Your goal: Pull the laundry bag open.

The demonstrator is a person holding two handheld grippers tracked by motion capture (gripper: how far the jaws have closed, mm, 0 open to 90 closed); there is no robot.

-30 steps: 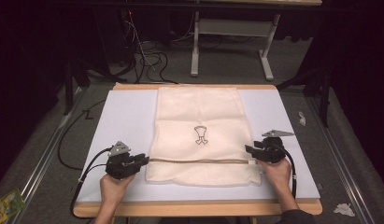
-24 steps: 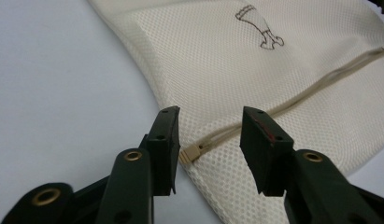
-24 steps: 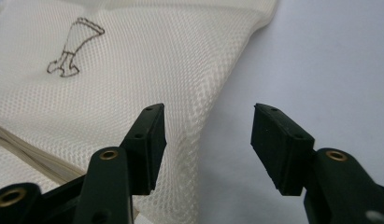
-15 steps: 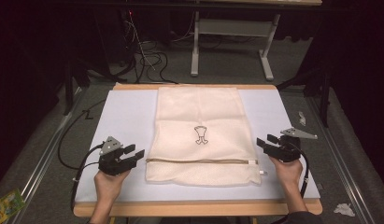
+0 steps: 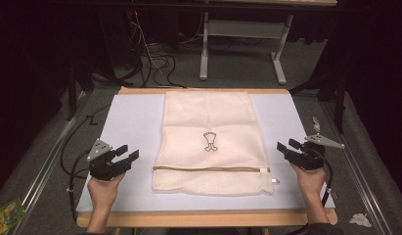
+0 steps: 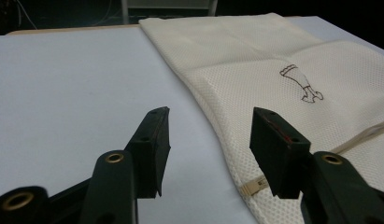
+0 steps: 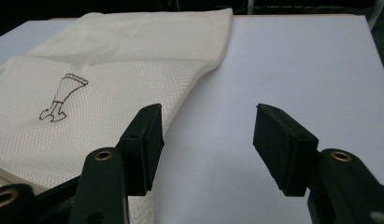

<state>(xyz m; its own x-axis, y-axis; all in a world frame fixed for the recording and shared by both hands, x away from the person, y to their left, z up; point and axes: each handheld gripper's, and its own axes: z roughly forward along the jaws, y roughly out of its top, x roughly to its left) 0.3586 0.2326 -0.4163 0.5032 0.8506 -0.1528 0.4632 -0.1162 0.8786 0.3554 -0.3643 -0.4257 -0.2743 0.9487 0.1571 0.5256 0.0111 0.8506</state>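
Note:
A cream mesh bag (image 5: 209, 139) with a small brown emblem (image 5: 209, 142) lies flat in the middle of the pale table (image 5: 132, 127); a zip band (image 5: 213, 170) crosses it near the front. My left gripper (image 5: 128, 153) rests open on the table left of the bag, apart from it. My right gripper (image 5: 286, 146) is open to the right of the bag. In the left gripper view the bag (image 6: 283, 74) lies ahead and right of the open gripper (image 6: 209, 122). In the right gripper view the bag (image 7: 110, 74) lies left of the open gripper (image 7: 207, 117).
The table has a wooden front edge (image 5: 203, 219). Cables (image 5: 154, 58) and a metal stand (image 5: 242, 44) sit on the floor behind. A green packet (image 5: 5, 215) lies on the floor at the lower left; a crumpled white scrap (image 5: 360, 219) at the lower right.
Both grippers have let go of the bag's front corners, opened, and drawn outward to the sides. The bag now lies flat and untouched.

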